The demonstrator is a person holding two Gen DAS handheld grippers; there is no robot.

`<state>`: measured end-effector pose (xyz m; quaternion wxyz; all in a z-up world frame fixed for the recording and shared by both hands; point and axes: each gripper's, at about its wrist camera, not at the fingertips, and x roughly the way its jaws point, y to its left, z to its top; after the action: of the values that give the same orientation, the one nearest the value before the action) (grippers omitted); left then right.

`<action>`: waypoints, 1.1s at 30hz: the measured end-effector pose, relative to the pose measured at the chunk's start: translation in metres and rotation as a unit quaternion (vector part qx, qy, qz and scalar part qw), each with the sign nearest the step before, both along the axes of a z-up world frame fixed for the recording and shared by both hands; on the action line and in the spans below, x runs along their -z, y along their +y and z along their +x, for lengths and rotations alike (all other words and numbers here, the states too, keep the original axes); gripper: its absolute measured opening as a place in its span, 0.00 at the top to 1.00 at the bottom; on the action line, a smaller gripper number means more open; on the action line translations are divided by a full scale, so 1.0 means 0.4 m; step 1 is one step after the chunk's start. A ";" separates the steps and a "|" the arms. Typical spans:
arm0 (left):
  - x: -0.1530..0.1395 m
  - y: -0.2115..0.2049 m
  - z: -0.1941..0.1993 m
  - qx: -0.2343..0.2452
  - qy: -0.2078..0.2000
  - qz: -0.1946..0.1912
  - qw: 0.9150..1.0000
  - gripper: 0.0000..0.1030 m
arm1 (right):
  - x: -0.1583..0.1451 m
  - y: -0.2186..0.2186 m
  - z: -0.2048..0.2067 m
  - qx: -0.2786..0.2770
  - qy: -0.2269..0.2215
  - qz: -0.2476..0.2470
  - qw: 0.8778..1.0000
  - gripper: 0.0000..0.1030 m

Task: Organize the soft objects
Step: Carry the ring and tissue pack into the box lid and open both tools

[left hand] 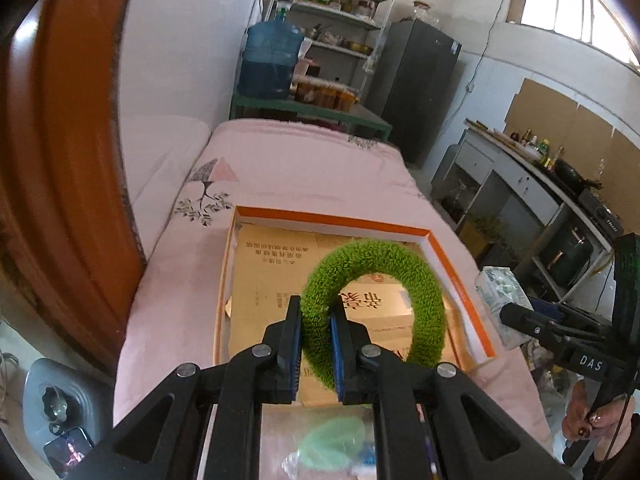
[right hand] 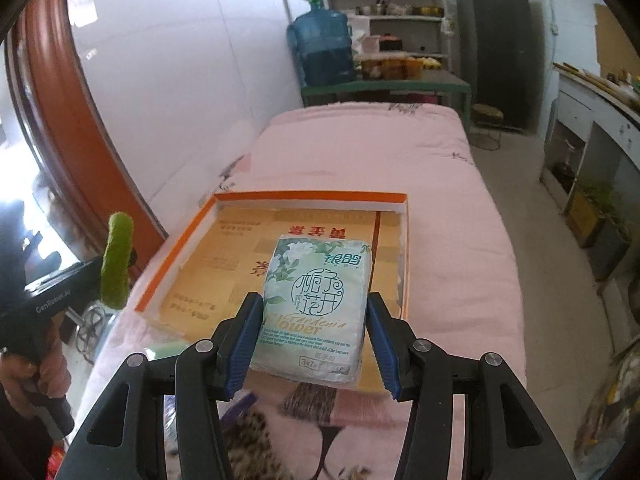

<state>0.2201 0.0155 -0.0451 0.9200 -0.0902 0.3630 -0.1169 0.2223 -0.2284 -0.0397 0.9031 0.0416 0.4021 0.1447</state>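
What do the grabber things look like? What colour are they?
Both are black with round silver bolts. The left gripper and right gripper have blue ridged pads inside their fingers. White lettering marks their handles, and a thin black cable hangs from one.

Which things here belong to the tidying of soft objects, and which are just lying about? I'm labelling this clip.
Part of the job:
- green fuzzy ring, clamped in the left gripper
- tissue pack, held in the right gripper
- orange-rimmed box on the pink bedcover

Just lying about:
- blue water jug
- shelf unit
- dark cabinet
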 end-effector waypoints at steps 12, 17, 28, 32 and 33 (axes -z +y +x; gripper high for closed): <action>0.121 -0.039 0.138 -0.012 0.065 0.046 0.997 0.88 | 0.108 0.065 0.116 -0.023 0.047 -0.013 0.999 0.48; 0.155 -0.035 0.169 -0.018 0.093 0.058 0.994 0.88 | 0.149 0.087 0.135 -0.027 0.062 -0.021 0.998 0.48; 0.204 -0.036 0.183 -0.010 0.125 0.055 0.991 0.87 | 0.196 0.087 0.143 -0.018 0.075 -0.017 0.997 0.47; 0.214 -0.039 0.185 0.004 0.127 0.041 0.991 0.84 | 0.204 0.082 0.146 -0.015 0.076 -0.018 0.997 0.47; 0.214 -0.039 0.184 0.004 0.126 0.040 0.991 0.83 | 0.205 0.081 0.146 -0.015 0.076 -0.018 0.997 0.47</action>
<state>0.2939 -0.0002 -0.1309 0.8691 -0.0660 0.4812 -0.0941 0.2809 -0.1961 -0.1218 0.8682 0.0307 0.4728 0.1475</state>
